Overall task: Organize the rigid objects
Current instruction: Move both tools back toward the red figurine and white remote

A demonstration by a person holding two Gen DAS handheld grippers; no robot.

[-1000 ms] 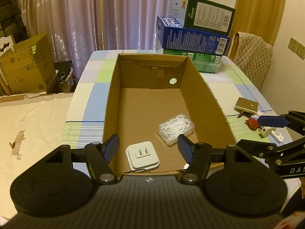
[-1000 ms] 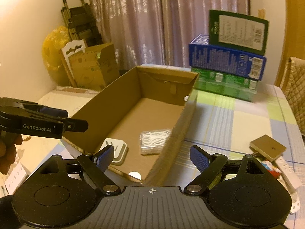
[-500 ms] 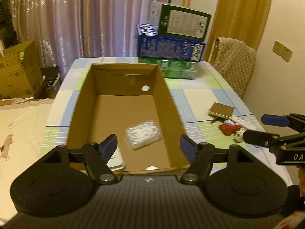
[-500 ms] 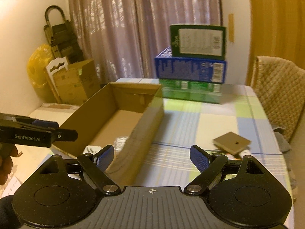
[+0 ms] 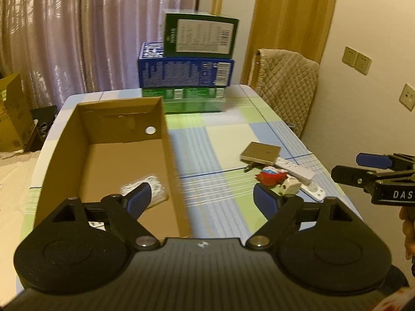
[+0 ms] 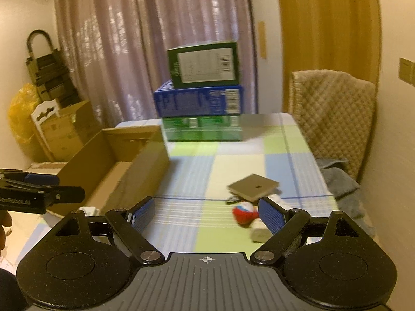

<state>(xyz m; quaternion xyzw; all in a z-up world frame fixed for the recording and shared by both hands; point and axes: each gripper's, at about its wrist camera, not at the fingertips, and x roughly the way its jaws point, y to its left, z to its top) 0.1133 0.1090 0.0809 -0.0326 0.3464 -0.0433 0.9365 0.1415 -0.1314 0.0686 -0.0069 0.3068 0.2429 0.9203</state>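
A: Start close in. The left gripper (image 5: 201,195) has nothing between its fingers; its jaws have just been opening and now stand wide. The right gripper (image 6: 206,213) is just as wide and just as empty.

B: So nothing can be dropped. What worries you?

A: The pile just past the right gripper's fingers. A red and white toy (image 6: 242,213), a small white block (image 6: 259,233), dark keys (image 5: 250,167) and a white power strip (image 5: 298,172) lie touching or nearly so. Close on one and I'd judge a neighbour gets shoved, maybe toward the near table edge.

B: And the flat tan box (image 6: 253,186) behind them?

A: It seems to rest partly on the strip, so pulling the strip first would likely tip it. It is also low and flat, and pads may skate over its top.

B: Where do they all go?

A: Presumably the open cardboard box (image 5: 171,160) on the left, which already holds a clear packet of white bits (image 5: 153,188) and something white at its near end. The wall is tall; a low carry could clip the rim and push the box along the checked tablecloth (image 6: 233,163).

B: Farther off?

A: The stacked cartons (image 5: 186,72) at the far end stand well apart. Small risk, unless the box gets pushed into them.
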